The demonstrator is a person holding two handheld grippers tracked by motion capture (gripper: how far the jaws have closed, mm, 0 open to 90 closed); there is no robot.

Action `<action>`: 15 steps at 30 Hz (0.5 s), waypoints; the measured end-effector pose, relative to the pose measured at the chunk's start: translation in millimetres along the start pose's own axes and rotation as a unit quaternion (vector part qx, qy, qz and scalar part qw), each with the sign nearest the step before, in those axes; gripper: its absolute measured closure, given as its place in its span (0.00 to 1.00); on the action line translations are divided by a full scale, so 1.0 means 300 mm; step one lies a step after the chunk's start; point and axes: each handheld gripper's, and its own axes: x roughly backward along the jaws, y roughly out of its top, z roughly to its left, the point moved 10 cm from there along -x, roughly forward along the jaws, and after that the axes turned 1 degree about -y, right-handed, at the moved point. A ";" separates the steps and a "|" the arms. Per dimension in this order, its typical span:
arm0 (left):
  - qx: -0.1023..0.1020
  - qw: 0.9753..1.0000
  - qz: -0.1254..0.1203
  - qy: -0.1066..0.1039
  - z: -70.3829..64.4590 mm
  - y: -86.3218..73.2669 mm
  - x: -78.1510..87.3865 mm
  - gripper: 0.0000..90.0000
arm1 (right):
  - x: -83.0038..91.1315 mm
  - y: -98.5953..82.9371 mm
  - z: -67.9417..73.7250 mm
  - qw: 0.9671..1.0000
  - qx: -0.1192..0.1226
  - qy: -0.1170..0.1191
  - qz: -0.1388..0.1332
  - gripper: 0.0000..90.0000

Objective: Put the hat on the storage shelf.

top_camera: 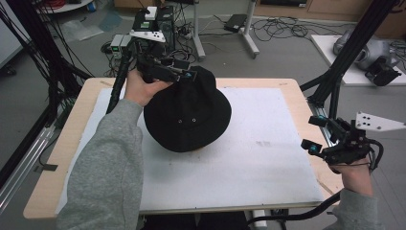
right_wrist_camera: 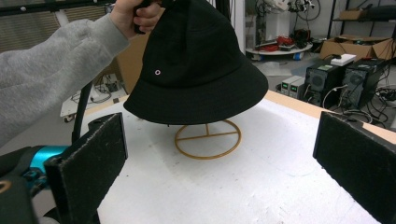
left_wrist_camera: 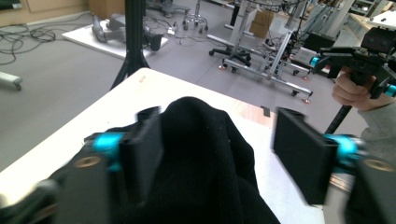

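A black bucket hat rests on a gold wire stand in the middle of the white mat, with its crown tipped toward the far left. My left gripper is at the hat's crown. In the left gripper view the left gripper is open with its jaws wide apart; the crown rises between them against the left jaw, clear of the right one. My right gripper hovers open over the table's right edge. The right gripper faces the hat with nothing between its jaws.
A white mat covers most of the wooden table. Black frame poles stand at the table's left and right. Computers and cables lie on the floor beyond the far edge.
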 end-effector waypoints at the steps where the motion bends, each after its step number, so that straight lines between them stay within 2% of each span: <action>1: 0.002 1.000 -0.002 0.003 0.002 0.004 0.003 0.24 | -0.001 -0.001 -0.002 1.000 0.001 -0.001 0.000 0.02; 4: 0.000 1.000 -0.002 0.025 0.010 0.010 0.013 0.14 | -0.005 -0.004 -0.002 1.000 -0.001 -0.001 0.002 0.02; 7: 0.005 1.000 -0.004 0.031 0.018 0.011 0.025 0.09 | -0.009 -0.006 -0.002 1.000 -0.001 0.000 0.004 0.02; 14: 0.003 0.999 -0.010 0.034 0.006 0.022 0.043 0.08 | -0.010 -0.006 -0.003 1.000 0.001 -0.001 0.003 0.02; 15: 0.003 0.999 -0.012 0.034 0.005 0.023 0.044 0.08 | -0.010 -0.007 -0.001 1.000 -0.004 0.001 0.005 0.02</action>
